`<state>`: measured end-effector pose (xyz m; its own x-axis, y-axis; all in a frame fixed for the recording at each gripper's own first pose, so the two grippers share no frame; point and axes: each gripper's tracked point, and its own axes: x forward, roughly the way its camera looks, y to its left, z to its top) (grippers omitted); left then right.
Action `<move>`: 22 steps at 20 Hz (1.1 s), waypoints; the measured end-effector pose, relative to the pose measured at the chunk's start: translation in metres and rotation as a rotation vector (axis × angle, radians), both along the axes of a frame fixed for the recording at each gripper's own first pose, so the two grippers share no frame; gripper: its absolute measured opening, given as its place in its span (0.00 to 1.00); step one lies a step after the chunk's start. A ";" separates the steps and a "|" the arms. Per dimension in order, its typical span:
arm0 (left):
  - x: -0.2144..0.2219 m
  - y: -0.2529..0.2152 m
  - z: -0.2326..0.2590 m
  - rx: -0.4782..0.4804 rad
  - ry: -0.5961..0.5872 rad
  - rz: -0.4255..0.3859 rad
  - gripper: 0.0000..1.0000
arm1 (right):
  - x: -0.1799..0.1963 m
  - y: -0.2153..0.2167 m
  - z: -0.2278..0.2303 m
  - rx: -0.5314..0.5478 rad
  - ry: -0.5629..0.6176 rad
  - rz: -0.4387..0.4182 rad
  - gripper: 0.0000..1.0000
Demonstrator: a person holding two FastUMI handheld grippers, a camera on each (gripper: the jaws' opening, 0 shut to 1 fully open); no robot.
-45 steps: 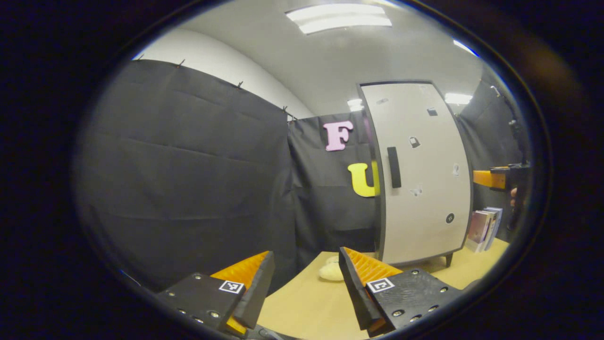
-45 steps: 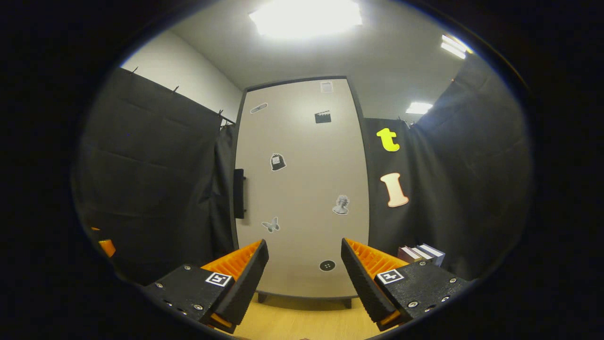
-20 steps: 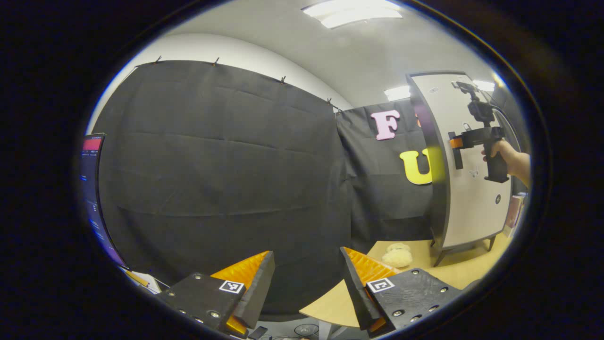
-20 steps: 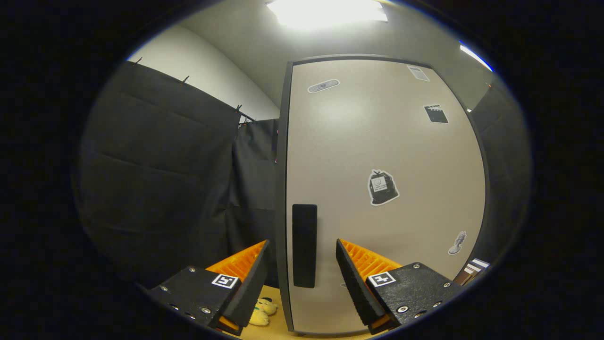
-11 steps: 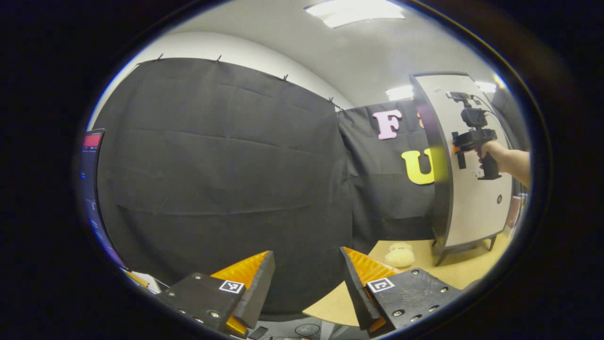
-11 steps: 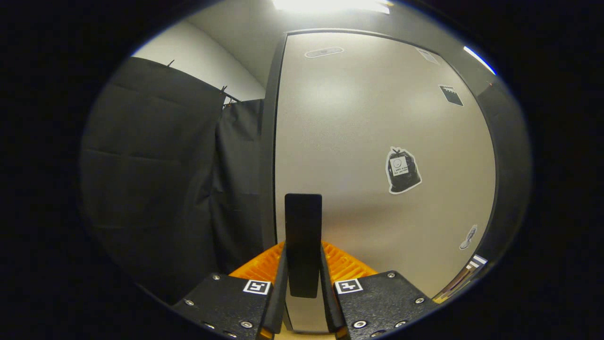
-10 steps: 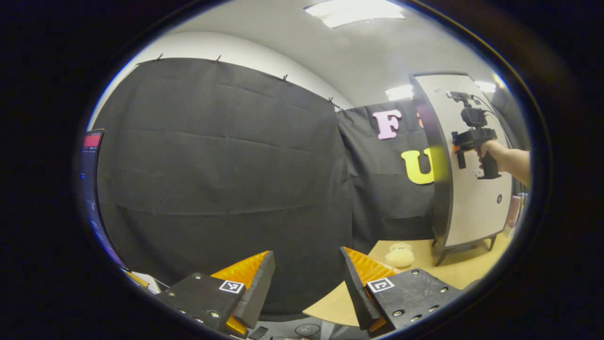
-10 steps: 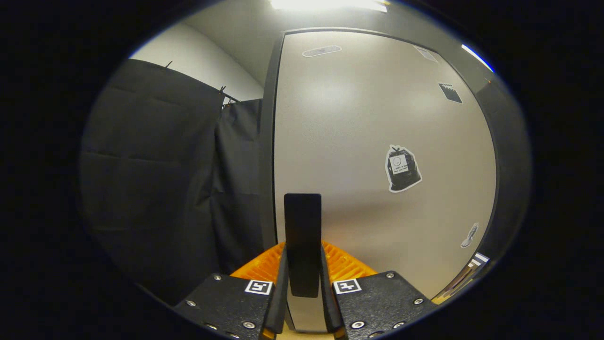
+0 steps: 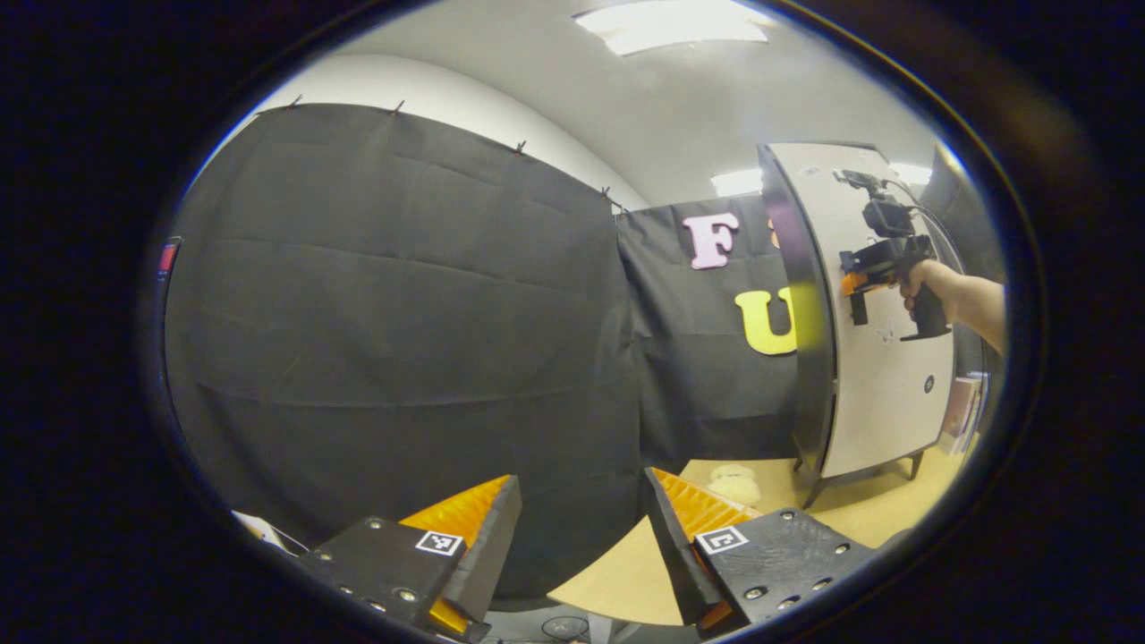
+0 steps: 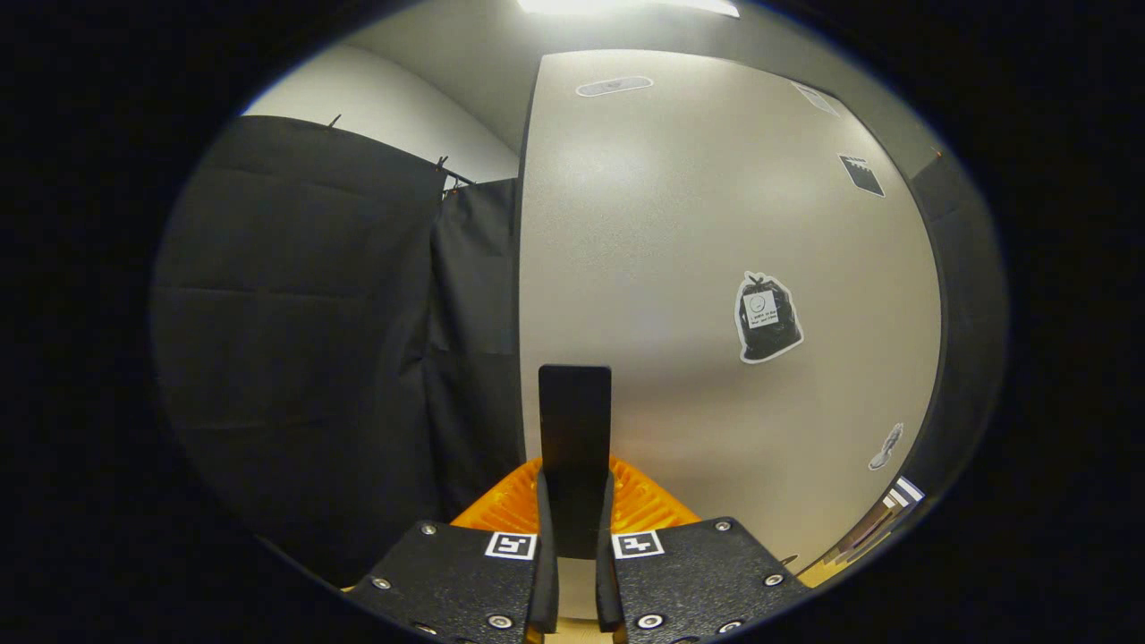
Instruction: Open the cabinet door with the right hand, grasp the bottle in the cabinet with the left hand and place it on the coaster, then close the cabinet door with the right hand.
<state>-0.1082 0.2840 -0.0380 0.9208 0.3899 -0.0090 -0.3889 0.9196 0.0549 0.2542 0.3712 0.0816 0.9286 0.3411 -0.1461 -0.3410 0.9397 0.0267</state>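
Firmly clamped — right gripper (image 10: 575, 546) on door handle (image 10: 574, 447), left gripper (image 9: 580, 537) agape

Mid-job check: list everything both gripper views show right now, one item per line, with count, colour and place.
Cabinet door: one, pale grey, dark-edged, stickers on it; right of left gripper view.
Door handle: one, black, upright bar near the door's left edge, clamped between the right gripper's fingers.
Table: one, light wood, under the cabinet.
Plush toy: one, cream, on the table by the cabinet's foot.
Books: a few, upright, right of the cabinet; colour unclear.
Ceiling light: one panel, white, overhead.
Left gripper: one, fingers apart, holding nothing.
Right gripper: one, shut on the handle.
Hand: one, holding the right gripper.
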 end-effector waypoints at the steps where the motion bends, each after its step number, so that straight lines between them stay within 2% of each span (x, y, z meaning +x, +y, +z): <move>1: 0.003 -0.003 0.000 -0.004 0.000 -0.009 0.84 | -0.004 -0.002 0.002 0.005 -0.001 0.013 0.17; 11: 0.035 -0.049 0.010 -0.013 -0.016 -0.117 0.84 | -0.047 -0.010 0.014 0.018 0.012 0.107 0.17; 12: 0.038 -0.057 0.010 -0.016 -0.013 -0.128 0.78 | -0.050 -0.012 0.015 0.017 0.013 0.117 0.17; 14: 0.041 -0.070 0.017 -0.015 -0.021 -0.139 0.78 | -0.059 -0.016 0.018 0.026 0.016 0.140 0.17; 22: 0.036 -0.154 0.043 0.018 -0.049 -0.185 0.78 | -0.100 -0.052 0.030 0.045 0.026 0.242 0.17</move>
